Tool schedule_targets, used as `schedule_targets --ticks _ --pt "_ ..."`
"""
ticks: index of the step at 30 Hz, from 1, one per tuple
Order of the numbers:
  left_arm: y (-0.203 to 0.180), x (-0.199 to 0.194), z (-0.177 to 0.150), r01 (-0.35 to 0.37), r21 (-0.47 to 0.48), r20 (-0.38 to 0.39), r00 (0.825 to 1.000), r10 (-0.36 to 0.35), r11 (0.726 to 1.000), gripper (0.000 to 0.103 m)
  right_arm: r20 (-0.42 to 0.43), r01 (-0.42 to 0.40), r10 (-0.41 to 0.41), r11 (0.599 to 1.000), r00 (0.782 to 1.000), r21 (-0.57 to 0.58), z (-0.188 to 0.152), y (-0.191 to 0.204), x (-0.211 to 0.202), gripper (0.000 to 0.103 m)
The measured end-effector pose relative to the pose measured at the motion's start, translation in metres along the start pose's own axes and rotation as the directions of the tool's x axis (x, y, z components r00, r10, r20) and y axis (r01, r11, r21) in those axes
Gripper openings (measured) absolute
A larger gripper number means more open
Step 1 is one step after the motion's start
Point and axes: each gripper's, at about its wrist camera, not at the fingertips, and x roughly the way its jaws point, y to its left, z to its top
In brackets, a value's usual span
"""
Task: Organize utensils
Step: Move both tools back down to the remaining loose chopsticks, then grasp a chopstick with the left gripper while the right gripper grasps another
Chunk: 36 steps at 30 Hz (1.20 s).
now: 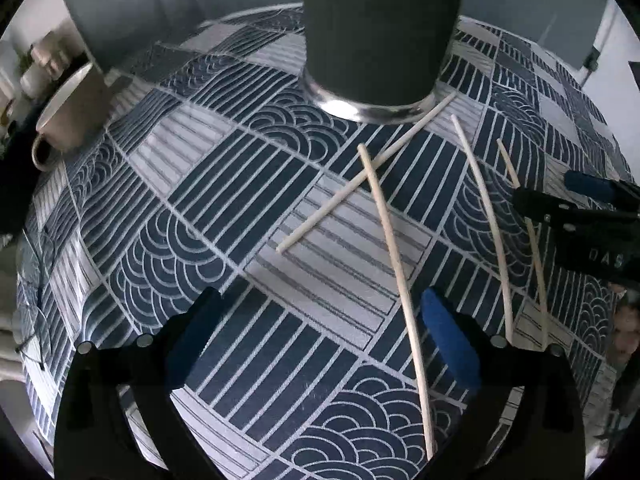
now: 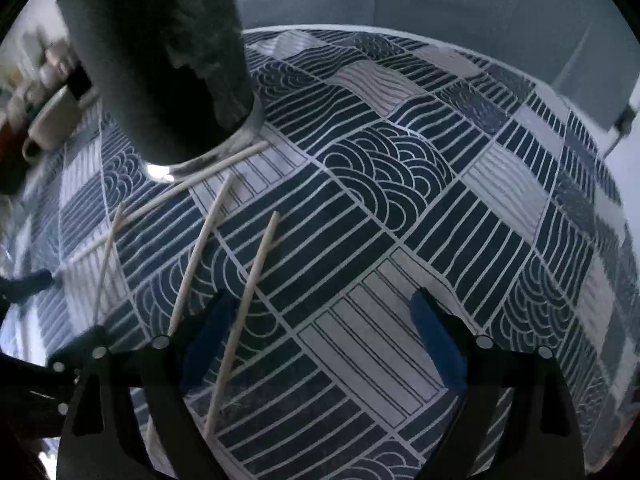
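Several pale wooden chopsticks lie loose on the patterned tablecloth (image 1: 224,216). In the left wrist view one chopstick (image 1: 396,276) runs between my fingers, crossing another (image 1: 360,180) that reaches the dark cylindrical holder (image 1: 380,36); two more (image 1: 486,216) lie to the right. My left gripper (image 1: 320,320) is open and empty above the cloth. My right gripper (image 2: 324,332) is open and empty; a chopstick (image 2: 248,308) lies beside its left finger (image 2: 208,336). The holder (image 2: 160,64) stands at upper left there. The right gripper also shows at the left view's right edge (image 1: 580,208).
A beige mug (image 1: 68,116) stands at the table's far left, also seen in the right wrist view (image 2: 52,124). A grey wall lies behind the table. More patterned cloth (image 2: 440,220) stretches to the right of the chopsticks.
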Motion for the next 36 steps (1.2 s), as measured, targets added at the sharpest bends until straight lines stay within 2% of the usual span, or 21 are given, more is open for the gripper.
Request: schedule_targets --ticks 2,6,9,11,13,14,16,17,18,20,22,24,26,32,36 --pt "0.004 0.0 0.001 -0.007 -0.006 -0.014 1.0 0.007 1.0 0.098 -0.017 0.003 -0.003 0.999 1.0 0.034 0.0 -0.005 0.001 0.089" --pt "0.006 -0.002 0.002 0.001 0.012 -0.033 0.999 0.0 1.0 0.095 -0.053 0.001 0.0 1.0 0.999 0.017 0.002 -0.006 0.002 0.09" --pt "0.01 -0.006 0.003 -0.001 -0.001 -0.042 0.999 0.0 1.0 0.082 -0.087 0.019 -0.017 0.999 0.996 0.03 0.004 -0.008 0.002 0.089" --pt "0.017 -0.009 0.003 0.001 -0.001 -0.053 0.999 -0.001 1.0 0.072 -0.094 0.016 -0.013 1.0 0.995 0.026 0.001 -0.011 -0.001 0.085" --pt "0.024 -0.01 0.004 0.005 0.001 -0.055 0.998 -0.005 1.0 0.054 -0.096 0.007 -0.006 1.0 0.995 0.003 0.0 -0.012 -0.007 0.063" --pt "0.03 -0.012 0.003 0.006 -0.006 -0.055 0.998 -0.007 1.0 0.048 -0.101 0.001 -0.001 1.0 0.995 -0.001 -0.001 -0.013 -0.01 0.055" --pt "0.041 -0.015 0.001 0.011 -0.021 -0.059 0.998 -0.012 1.0 0.025 -0.106 0.001 -0.002 1.0 0.994 -0.003 -0.005 -0.017 -0.016 0.026" --pt "0.051 -0.016 0.0 0.011 -0.041 -0.064 0.998 -0.014 0.999 0.017 -0.11 0.006 -0.005 1.0 0.994 0.005 -0.007 -0.023 -0.018 0.018" --pt "0.058 -0.017 -0.001 0.023 -0.063 -0.069 0.997 -0.027 0.998 0.01 -0.116 0.011 -0.009 1.0 0.993 0.017 -0.009 -0.029 -0.02 0.006" --pt "0.074 -0.018 -0.004 0.067 -0.123 -0.083 0.994 -0.078 0.99 0.006 -0.122 0.021 -0.016 0.999 0.992 0.039 -0.011 -0.04 -0.022 0.004" --pt "0.079 -0.019 -0.005 0.089 -0.131 -0.087 0.991 -0.1 0.987 0.005 -0.129 0.053 -0.043 0.996 0.991 0.077 -0.013 -0.053 -0.024 0.004" --pt "0.082 -0.02 -0.007 0.098 -0.133 -0.092 0.99 -0.11 0.986 0.005 -0.142 0.045 -0.026 0.991 0.99 0.128 -0.014 -0.066 -0.025 0.004" --pt "0.092 -0.021 -0.008 0.12 -0.183 -0.107 0.984 -0.141 0.976 0.005 -0.157 0.044 -0.02 0.987 0.987 0.153 -0.014 -0.073 -0.026 0.004" --pt "0.119 -0.035 -0.001 0.08 -0.208 -0.083 0.992 -0.099 0.975 0.005 -0.137 0.064 -0.032 0.971 0.99 0.231 -0.009 -0.1 -0.038 0.004" --pt "0.13 -0.048 0.02 0.058 -0.199 -0.045 0.997 -0.068 0.978 0.005 -0.057 0.062 -0.049 0.966 0.997 0.252 0.008 -0.109 -0.059 0.004"
